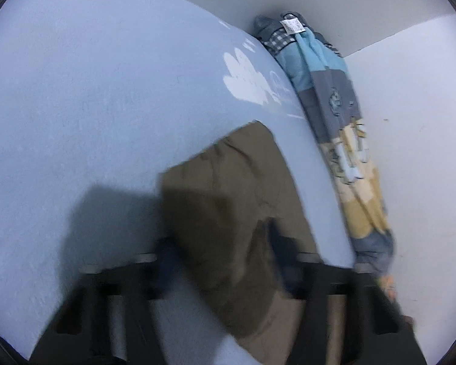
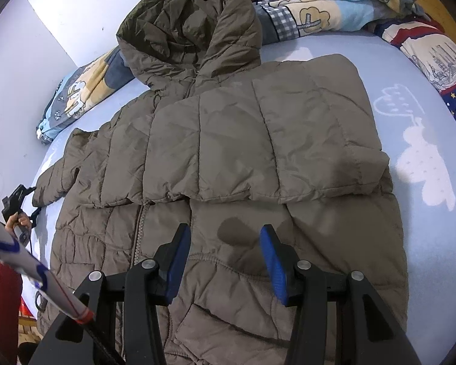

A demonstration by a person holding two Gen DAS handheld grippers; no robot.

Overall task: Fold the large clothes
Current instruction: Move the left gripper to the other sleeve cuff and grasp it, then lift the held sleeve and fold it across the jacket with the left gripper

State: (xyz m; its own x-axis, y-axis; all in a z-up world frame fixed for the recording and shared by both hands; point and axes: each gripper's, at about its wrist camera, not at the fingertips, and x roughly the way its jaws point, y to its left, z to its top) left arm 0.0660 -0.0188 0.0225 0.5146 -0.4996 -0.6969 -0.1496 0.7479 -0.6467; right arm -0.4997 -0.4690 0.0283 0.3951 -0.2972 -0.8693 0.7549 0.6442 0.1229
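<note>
Olive-brown hooded puffer jacket [image 2: 228,158] lies front up on the pale blue bed sheet [image 2: 425,97], hood toward the wall, zip closed; one sleeve is already folded across the chest, the other sleeve [image 2: 57,173] lies out to the side. Patterned quilt [image 2: 304,6] bunched along the wall beyond the hood. Right gripper [image 2: 225,261] hovers over the lower body of the jacket, blue pads wide apart, nothing between them. Left gripper [image 1: 225,261]: view is motion-blurred; olive fabric, probably the free sleeve end, runs between its fingers, but whether they are clamped on it I cannot tell. Handling judgement: padded, quilted shell, so light for its bulk, soft, springy; the smooth shell will likely slide in a shallow pinch and folds will tend to puff back open. Best hold looks like the cuff or hem seam, where the layers are stitched thin, taken deep between the pads; press each fold flat after laying
</note>
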